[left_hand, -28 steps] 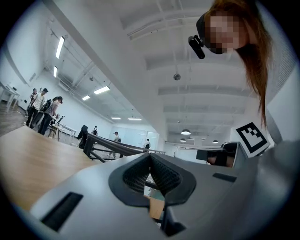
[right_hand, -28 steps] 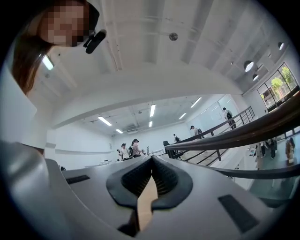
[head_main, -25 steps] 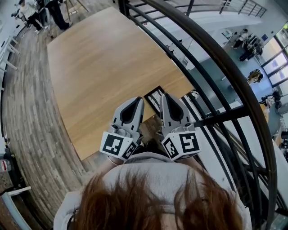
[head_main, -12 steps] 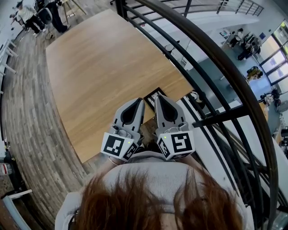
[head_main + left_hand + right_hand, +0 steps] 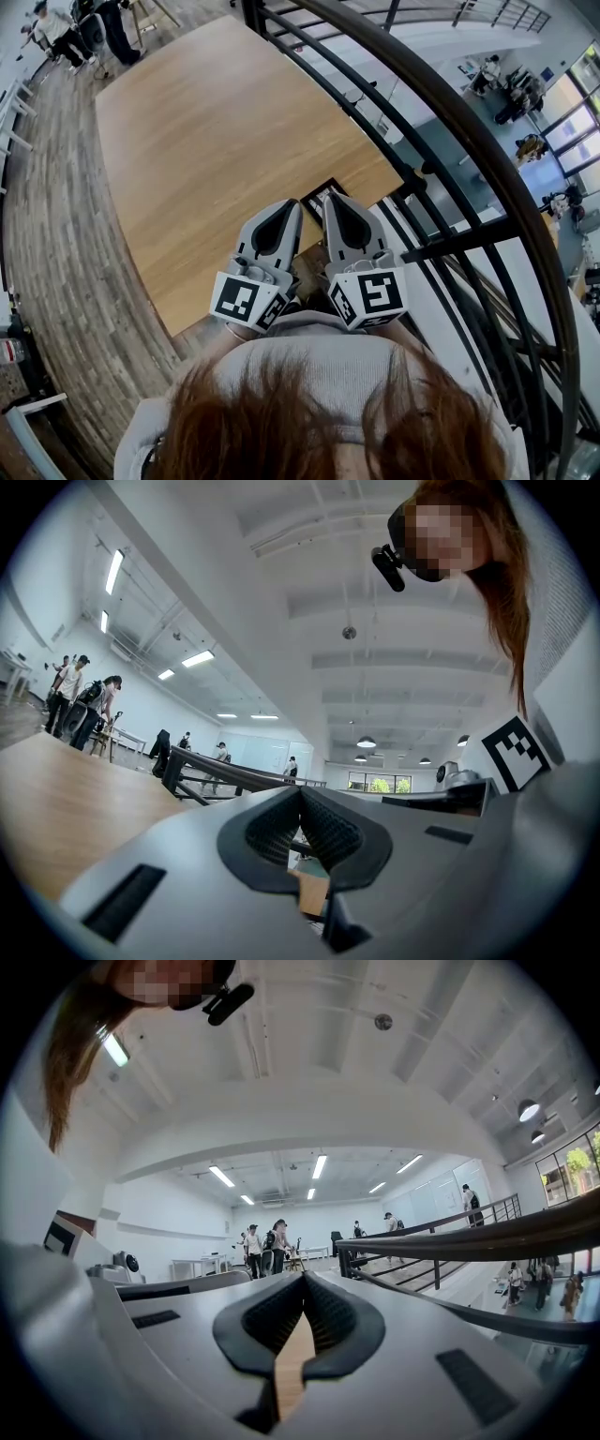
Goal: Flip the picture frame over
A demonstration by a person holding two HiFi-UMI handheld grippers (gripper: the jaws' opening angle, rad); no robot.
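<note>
Frame: picture frame (image 5: 315,195) lying flat on the counter (image 5: 206,131), close to its near right corner; only a black border and a pale strip showing, the rest hidden under the fingers.
Left fingers (image 5: 286,214): pressed together tip to tip (image 5: 300,799), holding nothing, held about level over the near edge.
Right fingers (image 5: 336,204): closed tight as well (image 5: 305,1283), empty, side by side with the left.
Key relation: frame just ahead of and below both tips, showing between the 2; right tip overlapping its border in the head view, so right hand judged slightly nearer.
Long axis: seemingly running away from the near edge, along the right edge; uncertain with so much covered.
Side up: cannot tell; would suit a frame waiting to be turned as well as 1 already turned.
Surface: smooth light wood, flat; probably little gap under the frame for a closed tip to slip into.
Room: black railing (image 5: 422,141) along the counter's right edge, lower level beyond it, grey plank floor (image 5: 56,206) to the left, people (image 5: 56,23) past the far left corner.
</note>
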